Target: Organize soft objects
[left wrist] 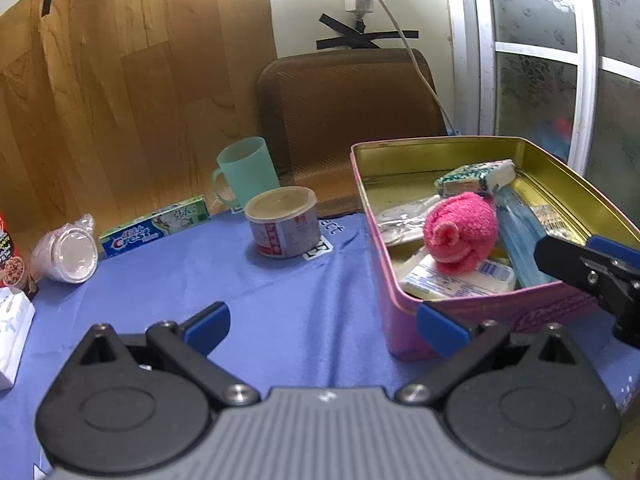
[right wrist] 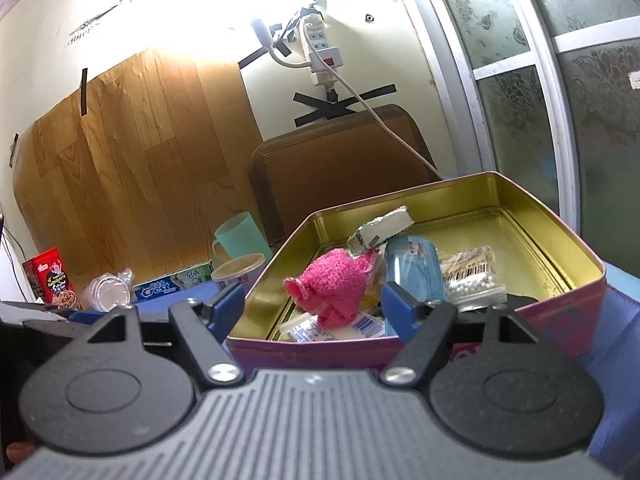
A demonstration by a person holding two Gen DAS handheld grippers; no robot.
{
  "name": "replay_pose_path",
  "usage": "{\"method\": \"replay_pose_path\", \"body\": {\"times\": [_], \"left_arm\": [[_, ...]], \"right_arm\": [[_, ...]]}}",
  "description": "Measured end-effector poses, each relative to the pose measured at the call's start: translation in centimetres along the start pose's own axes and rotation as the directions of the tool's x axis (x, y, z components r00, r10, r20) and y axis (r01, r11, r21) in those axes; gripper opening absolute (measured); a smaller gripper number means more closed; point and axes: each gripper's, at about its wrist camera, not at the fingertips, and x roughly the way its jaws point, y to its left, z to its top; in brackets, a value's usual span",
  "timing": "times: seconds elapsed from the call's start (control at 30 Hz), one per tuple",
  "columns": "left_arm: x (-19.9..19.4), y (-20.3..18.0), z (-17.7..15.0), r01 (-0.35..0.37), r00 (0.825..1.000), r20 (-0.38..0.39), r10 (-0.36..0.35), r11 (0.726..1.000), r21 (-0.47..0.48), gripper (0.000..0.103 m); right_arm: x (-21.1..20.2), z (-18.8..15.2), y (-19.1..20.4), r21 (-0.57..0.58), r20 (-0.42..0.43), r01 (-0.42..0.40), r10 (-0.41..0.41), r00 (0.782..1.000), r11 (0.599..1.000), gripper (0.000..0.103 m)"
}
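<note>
On the blue cloth (left wrist: 280,320), from the left, lie a clear plastic cup (left wrist: 66,254) on its side, a toothpaste box (left wrist: 154,226), a green mug (left wrist: 244,174) and a can (left wrist: 284,222). The left gripper (left wrist: 322,326) hovers over the cloth, fingers spread wide and empty. To the right the pink tin (left wrist: 460,320) holds the pink plush toy (left wrist: 460,232) among packets. The right gripper (right wrist: 312,308) straddles the tin's near corner, fingers apart, holding nothing.

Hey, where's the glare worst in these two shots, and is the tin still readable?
Right wrist view: the wall above the wood panel is blown out white around the power strip. Left wrist view: evenly lit. The tin and pink towel read clearly in both.
</note>
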Motion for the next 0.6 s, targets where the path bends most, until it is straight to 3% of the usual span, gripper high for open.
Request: {"method": "replay_pose_path", "body": {"times": [0.33, 0.6], "left_arm": [[0.15, -0.52, -0.04, 0.031, 0.999, -0.018, -0.031, 1.000, 0.006, 0.103], [-0.22, -0.77, 0.00, 0.059, 0.998, 0.013, -0.059, 0.998, 0.022, 0.103]], "right_arm": [[-0.11, -0.02, -0.13, 0.007, 0.004, 0.008, -0.008, 1.000, 1.000, 0.078], [-0.18, 0.01, -0.15, 0.003, 0.011, 0.015, -0.015, 1.000, 1.000, 0.078]]}}
